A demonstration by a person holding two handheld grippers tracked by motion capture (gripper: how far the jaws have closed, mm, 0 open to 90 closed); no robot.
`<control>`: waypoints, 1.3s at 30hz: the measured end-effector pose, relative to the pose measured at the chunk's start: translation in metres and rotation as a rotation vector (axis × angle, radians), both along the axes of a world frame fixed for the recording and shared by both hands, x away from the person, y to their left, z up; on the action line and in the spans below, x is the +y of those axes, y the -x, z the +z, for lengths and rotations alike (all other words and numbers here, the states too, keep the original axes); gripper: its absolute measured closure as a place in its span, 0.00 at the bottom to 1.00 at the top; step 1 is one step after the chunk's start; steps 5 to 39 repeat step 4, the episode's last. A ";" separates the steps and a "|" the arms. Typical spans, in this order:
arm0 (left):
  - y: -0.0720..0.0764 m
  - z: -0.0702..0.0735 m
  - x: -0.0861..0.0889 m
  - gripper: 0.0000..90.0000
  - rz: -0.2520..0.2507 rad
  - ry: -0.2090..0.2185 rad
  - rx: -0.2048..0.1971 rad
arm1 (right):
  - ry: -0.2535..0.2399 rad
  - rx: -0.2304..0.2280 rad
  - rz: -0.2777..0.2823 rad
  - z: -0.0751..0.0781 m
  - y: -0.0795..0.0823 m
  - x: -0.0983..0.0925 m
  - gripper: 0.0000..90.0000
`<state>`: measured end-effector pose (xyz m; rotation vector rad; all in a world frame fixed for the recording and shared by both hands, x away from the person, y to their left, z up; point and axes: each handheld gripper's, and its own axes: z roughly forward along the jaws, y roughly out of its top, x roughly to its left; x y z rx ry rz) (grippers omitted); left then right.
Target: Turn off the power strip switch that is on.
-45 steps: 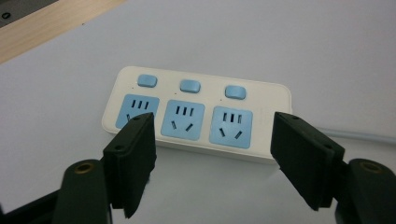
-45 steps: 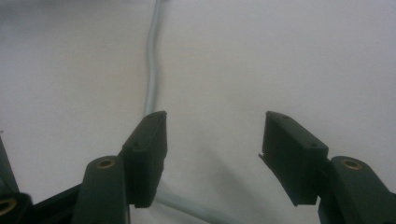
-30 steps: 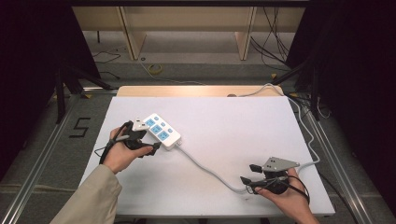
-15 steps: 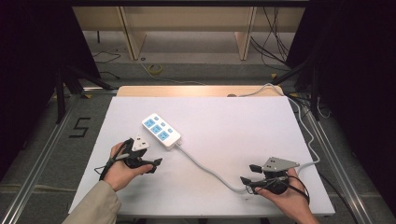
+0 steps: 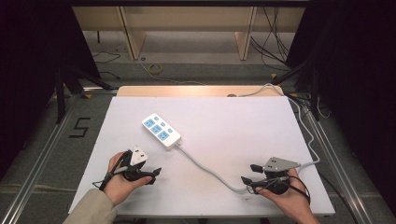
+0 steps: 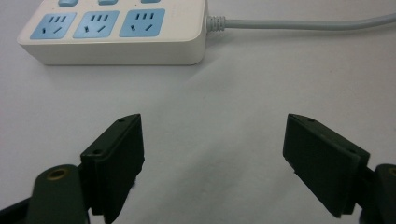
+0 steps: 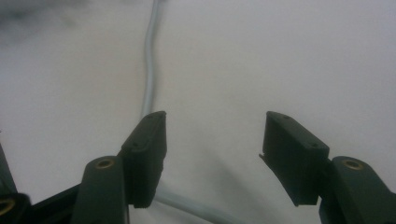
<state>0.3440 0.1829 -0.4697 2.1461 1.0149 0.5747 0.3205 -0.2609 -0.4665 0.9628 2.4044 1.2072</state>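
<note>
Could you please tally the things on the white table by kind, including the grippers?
Power strips: 1, the white power strip with blue sockets.
Cords: 1, its grey cord crossing the white table.
Grippers: 2, the left gripper and the right gripper, both open and empty.
Total: 4

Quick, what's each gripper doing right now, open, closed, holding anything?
Left gripper: open, jaws wide apart, holding nothing, short of the power strip.
Right gripper: open, holding nothing; the grey cord passes under its jaws.
</note>
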 end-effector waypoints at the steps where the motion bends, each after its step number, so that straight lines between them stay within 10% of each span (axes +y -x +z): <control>1: 0.000 0.000 0.000 0.23 0.010 0.001 -0.005 | -0.001 0.000 -0.001 0.000 0.000 0.000 0.45; 39: 0.000 -0.004 0.003 0.22 0.041 -0.007 -0.006 | -0.001 0.000 -0.002 0.000 0.001 0.000 0.45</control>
